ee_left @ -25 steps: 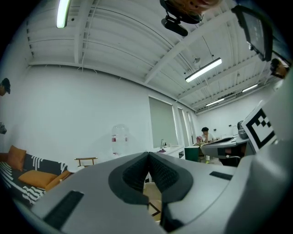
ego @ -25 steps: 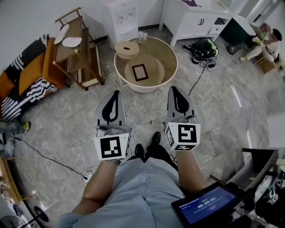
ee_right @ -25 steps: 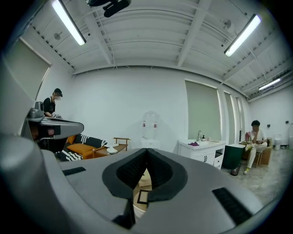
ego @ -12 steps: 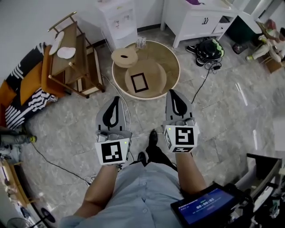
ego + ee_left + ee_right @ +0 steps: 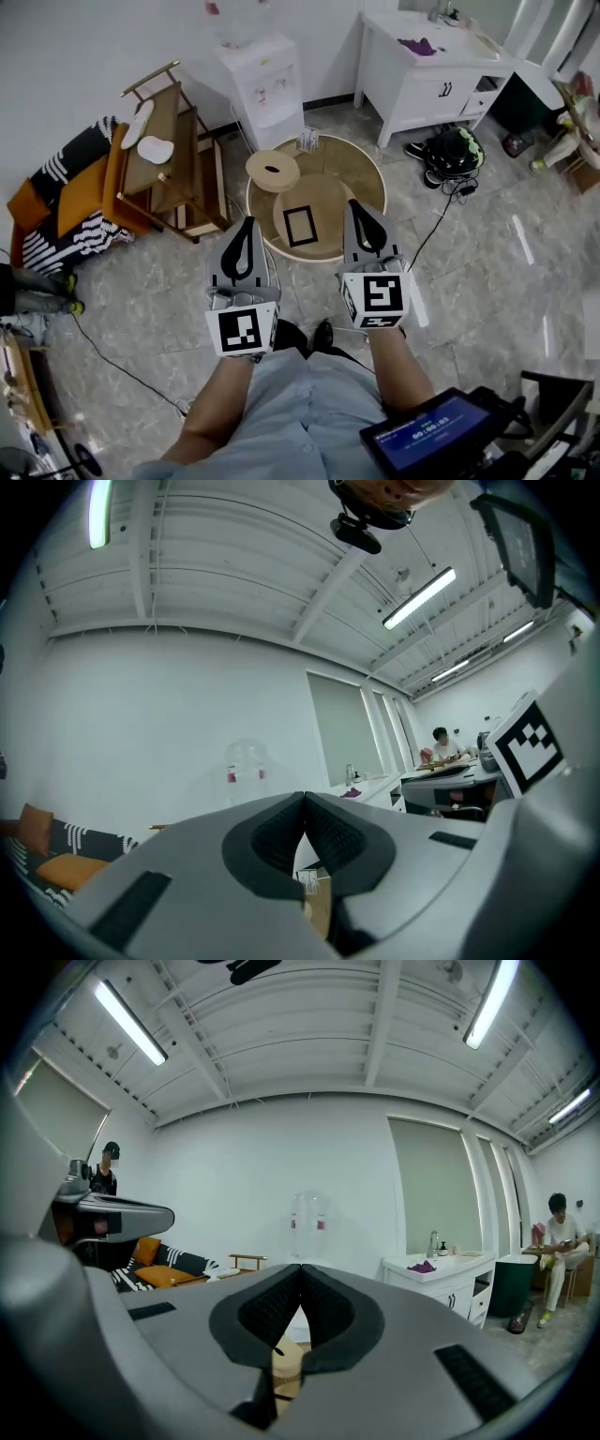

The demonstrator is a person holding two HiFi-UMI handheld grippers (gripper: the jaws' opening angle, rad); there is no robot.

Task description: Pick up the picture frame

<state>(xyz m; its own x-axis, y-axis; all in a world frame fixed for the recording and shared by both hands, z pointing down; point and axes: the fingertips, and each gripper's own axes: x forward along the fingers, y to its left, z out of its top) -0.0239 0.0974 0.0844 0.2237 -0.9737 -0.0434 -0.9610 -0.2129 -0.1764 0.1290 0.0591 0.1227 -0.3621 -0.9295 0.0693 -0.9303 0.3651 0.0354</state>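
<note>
Dark-edged and lying flat, the picture frame [image 5: 299,226] is resting on a round wooden board [image 5: 319,192] on the low round table [image 5: 370,169] — just ahead of both grippers and touched by neither. The left gripper [image 5: 247,223] is hovering by the table's near rim, its jaws pressing together on nothing. The right gripper [image 5: 354,204] is overlapping the board's right edge in the head view — jaws likewise closed and empty. A white water dispenser [image 5: 267,80] is standing behind the table.
</note>
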